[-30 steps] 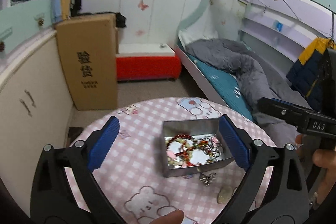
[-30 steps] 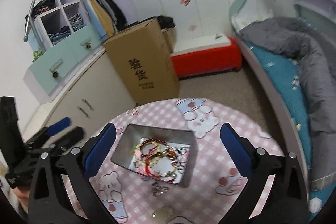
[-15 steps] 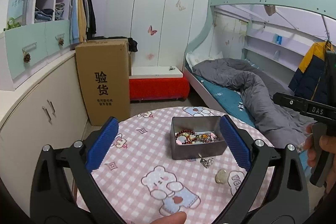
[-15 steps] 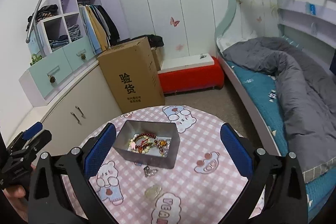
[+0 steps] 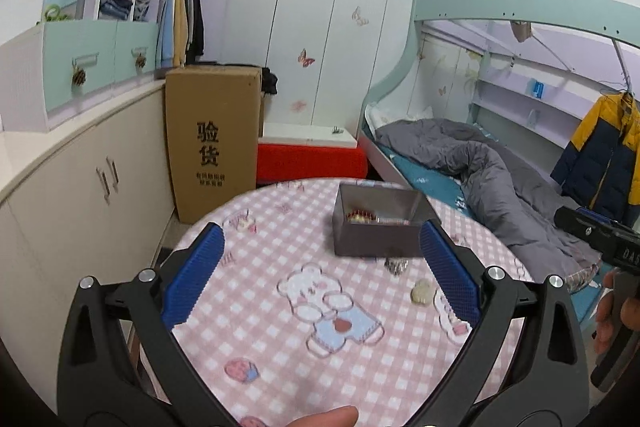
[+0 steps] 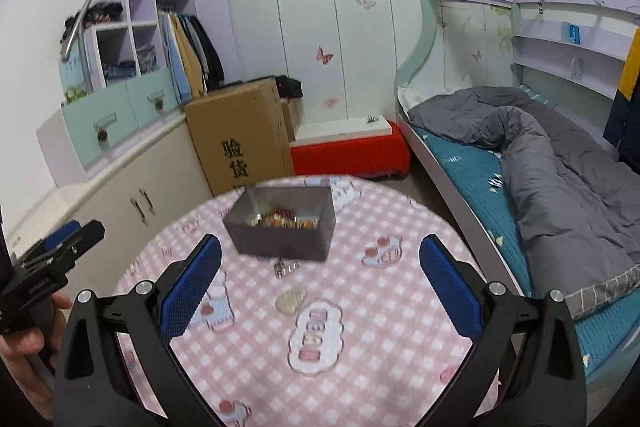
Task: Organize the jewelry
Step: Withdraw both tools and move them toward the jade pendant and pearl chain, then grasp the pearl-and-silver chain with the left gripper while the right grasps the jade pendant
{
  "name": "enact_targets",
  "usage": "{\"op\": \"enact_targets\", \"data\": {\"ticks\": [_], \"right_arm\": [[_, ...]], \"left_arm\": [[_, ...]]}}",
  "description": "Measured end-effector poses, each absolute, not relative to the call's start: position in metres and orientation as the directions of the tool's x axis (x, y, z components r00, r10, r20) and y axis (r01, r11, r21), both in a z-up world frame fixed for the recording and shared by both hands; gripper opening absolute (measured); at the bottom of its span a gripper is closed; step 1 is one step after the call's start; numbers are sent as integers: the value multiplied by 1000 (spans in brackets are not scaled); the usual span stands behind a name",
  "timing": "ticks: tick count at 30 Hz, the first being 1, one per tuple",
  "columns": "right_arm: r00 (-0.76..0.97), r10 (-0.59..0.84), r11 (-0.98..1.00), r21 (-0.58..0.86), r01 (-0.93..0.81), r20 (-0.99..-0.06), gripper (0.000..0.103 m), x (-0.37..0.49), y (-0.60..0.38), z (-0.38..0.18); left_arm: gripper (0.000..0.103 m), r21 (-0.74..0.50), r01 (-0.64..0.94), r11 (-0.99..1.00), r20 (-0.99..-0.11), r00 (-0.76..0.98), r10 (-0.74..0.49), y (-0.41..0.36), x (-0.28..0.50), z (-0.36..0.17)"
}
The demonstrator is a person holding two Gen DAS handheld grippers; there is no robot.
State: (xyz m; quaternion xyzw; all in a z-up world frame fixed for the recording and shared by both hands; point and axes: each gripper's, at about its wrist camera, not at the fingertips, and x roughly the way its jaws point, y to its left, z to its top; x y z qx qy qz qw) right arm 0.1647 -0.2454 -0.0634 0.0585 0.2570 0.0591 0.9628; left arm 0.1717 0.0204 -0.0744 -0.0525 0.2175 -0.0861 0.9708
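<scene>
A grey metal box (image 5: 376, 227) (image 6: 280, 231) with beaded bracelets inside stands on the far part of a round table with a pink checked cloth (image 5: 280, 327) (image 6: 360, 307). A small silver piece (image 5: 396, 265) (image 6: 286, 267) lies on the cloth just in front of the box. A pale oval piece (image 5: 421, 291) (image 6: 291, 300) lies nearer to me. My left gripper (image 5: 320, 271) is open and empty, held back above the table's near side. My right gripper (image 6: 320, 279) is open and empty, also held back from the box.
A tall cardboard box (image 5: 212, 143) stands on the floor beyond the table by the cabinets (image 5: 80, 195). A red bench (image 5: 312, 161) is behind it. A bunk bed with a grey duvet (image 5: 480, 167) runs along the right.
Both grippers have pulled back and up from the metal box, which now looks smaller and farther. Both stay open and empty.
</scene>
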Motion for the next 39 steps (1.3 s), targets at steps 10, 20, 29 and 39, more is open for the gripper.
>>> {"op": "enact_targets", "data": {"ticks": [10, 20, 29, 39], "right_arm": [[768, 162, 987, 93, -133, -619, 96, 185, -223, -121], [650, 181, 980, 78, -184, -738, 78, 227, -201, -172], [579, 151, 974, 20, -227, -801, 42, 268, -174, -196], [593, 181, 972, 52, -229, -784, 28, 260, -206, -193]], "left_arm": [[96, -119, 140, 983, -470, 864, -180, 14, 167, -109], [96, -88, 151, 985, -515, 839, -175, 7, 177, -129], [96, -48, 161, 986, -563, 811, -160, -3, 203, -136], [96, 38, 275, 961, -664, 725, -182, -61, 255, -157]]}}
